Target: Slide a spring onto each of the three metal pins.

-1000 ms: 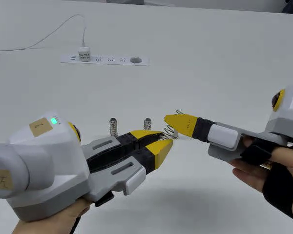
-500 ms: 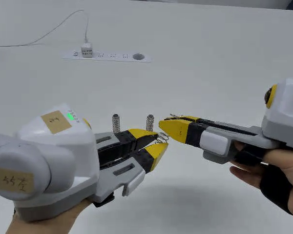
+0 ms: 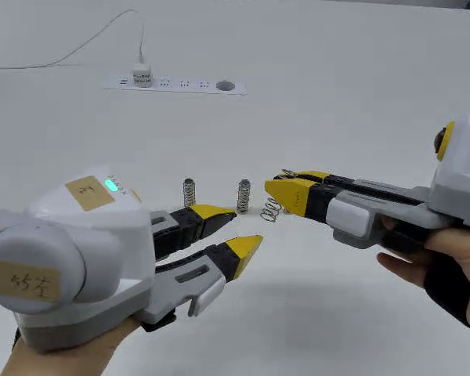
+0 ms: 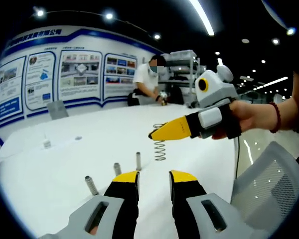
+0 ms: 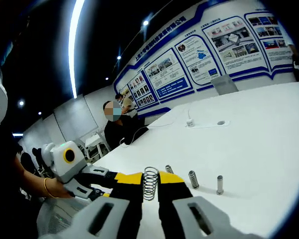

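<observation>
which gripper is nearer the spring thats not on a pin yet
Right: the right gripper grips the spring in its tips; the left gripper sits open, apart from it.

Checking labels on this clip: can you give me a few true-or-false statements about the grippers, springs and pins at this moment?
1. The right gripper holds a spring. True.
2. The left gripper is shut on a spring. False: its fingers are apart and empty.
3. Two pins already carry springs. True.
4. The power strip lies between the two grippers. False: it lies far across the table, beyond the pins.
</observation>
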`<move>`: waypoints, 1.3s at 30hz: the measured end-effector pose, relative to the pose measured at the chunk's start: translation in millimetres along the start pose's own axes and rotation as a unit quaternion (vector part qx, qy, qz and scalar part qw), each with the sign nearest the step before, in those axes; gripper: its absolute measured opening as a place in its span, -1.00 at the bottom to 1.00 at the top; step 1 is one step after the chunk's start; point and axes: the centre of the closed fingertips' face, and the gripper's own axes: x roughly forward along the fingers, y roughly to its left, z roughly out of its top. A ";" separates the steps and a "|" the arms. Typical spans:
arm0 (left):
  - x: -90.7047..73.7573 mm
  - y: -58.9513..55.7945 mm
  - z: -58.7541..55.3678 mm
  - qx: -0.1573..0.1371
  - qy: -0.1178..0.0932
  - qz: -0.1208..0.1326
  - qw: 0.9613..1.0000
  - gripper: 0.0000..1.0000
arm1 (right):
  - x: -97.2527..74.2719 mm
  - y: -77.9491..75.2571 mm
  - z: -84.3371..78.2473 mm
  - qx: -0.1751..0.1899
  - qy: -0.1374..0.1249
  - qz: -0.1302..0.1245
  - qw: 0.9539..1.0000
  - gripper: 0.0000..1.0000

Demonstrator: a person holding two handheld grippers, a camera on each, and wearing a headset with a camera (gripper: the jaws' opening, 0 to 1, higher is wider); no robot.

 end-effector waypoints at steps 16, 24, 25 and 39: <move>-6.0 23.5 -16.4 0.005 0.023 0.041 0.999 -0.29 | -1.6 -37.4 18.1 -0.047 -0.025 -0.052 0.997 -0.77; -7.7 34.6 -25.0 -0.003 0.034 0.060 0.998 -0.14 | 2.1 -55.4 18.4 -0.060 -0.025 -0.076 0.995 -0.77; -7.7 35.7 -26.7 -0.003 0.037 0.062 0.997 -0.11 | 2.9 -57.3 18.4 -0.066 -0.024 -0.077 0.995 -0.77; -6.6 42.6 -37.6 -0.008 0.049 0.084 0.995 0.11 | 12.8 -83.5 18.6 -0.096 -0.016 -0.107 0.990 -0.76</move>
